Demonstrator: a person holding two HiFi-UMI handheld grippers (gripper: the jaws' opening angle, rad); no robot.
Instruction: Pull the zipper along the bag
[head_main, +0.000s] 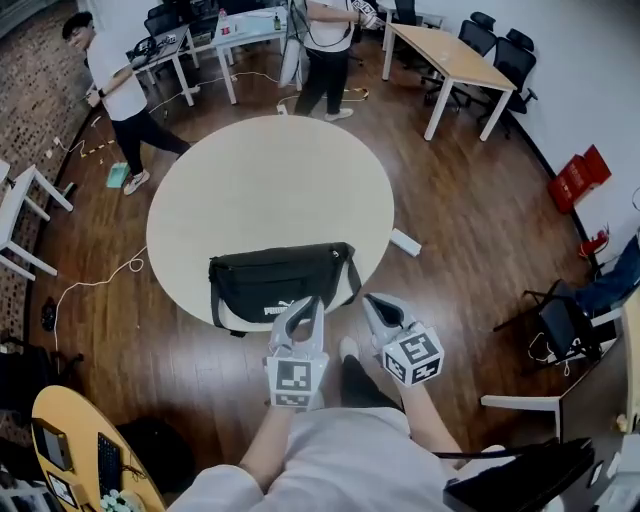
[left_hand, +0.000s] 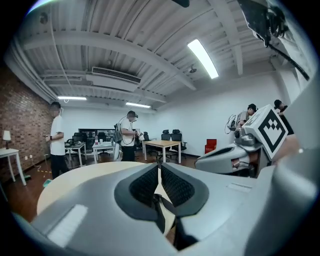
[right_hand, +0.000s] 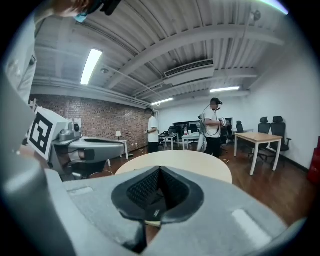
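A black shoulder bag (head_main: 280, 280) with a white logo lies across the near edge of the round pale table (head_main: 270, 180). My left gripper (head_main: 303, 303) hovers over the bag's near right part. Its jaws meet at the tips with only a thin slit between the pads, and nothing is gripped. In the left gripper view the left gripper (left_hand: 159, 172) looks across the tabletop (left_hand: 90, 175); a dark strap shows low in the slit. My right gripper (head_main: 375, 302) hangs just right of the bag, off the table's edge. It is shut and empty in the right gripper view (right_hand: 159, 172).
Two people (head_main: 118, 95) (head_main: 328, 50) stand beyond the table near white desks (head_main: 235, 35). A wooden table (head_main: 450, 60) with black chairs stands at the back right. A white block (head_main: 405, 242) lies on the floor by the table, with cables (head_main: 95, 285) to the left.
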